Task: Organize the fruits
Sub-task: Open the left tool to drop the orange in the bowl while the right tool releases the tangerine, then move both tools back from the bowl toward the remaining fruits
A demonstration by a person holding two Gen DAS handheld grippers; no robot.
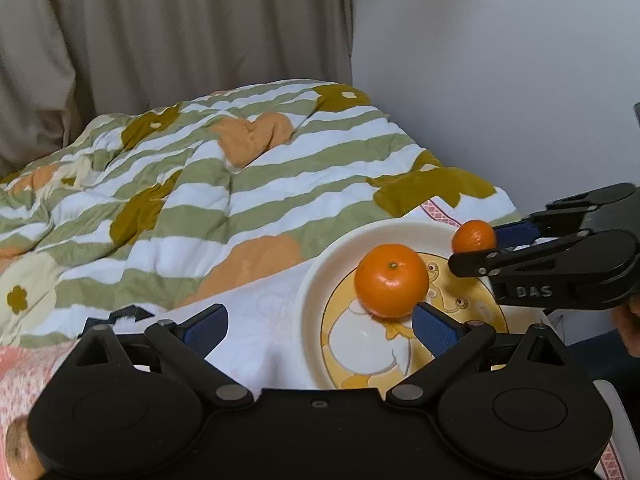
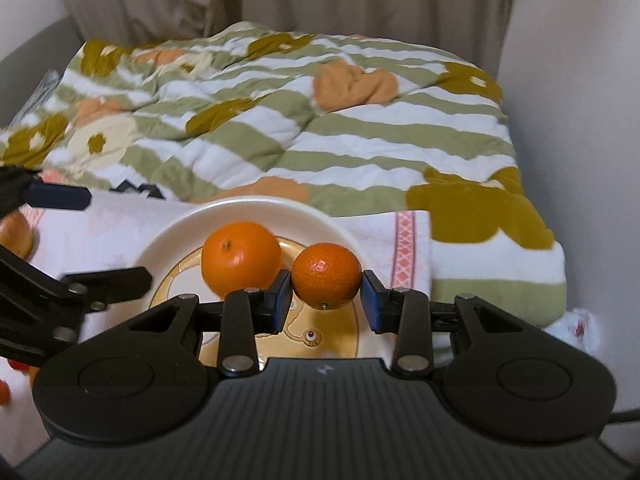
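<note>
Fingers (image 2: pixel 285 294) of the right gripper (image 2: pixel 326 300) closed on a small mandarin (image 2: pixel 326 280), blue pads pressing its two sides, fruit held above the right half of the plate (image 2: pixel 256 210). Fingers (image 1: pixel 434 326) of the left gripper (image 1: pixel 320 322) spread wide, nothing between them, one pad just beside the large mandarin (image 1: pixel 391 280), perhaps touching it.

Large mandarin resting on the plate, left of its centre in the right wrist view, stem up. Plate lying on a pink-and-white cloth (image 2: pixel 120 220) at the near edge of the bed, striped floral quilt (image 2: pixel 300 120) behind the plate. More fruit blurred at the left edge, well left of the plate; kind hard to tell.

Likely step: lowering the small mandarin onto the plate beside the large one.

Risks, as a judgement: a release from too high above the plate could send the round fruit rolling over the shallow rim onto the quilt. Soft bedding under the plate could tip it under a downward press. Little room beside the large mandarin; a nudge from the descending fingers, or from the left pad close by it, could roll it off the plate.
</note>
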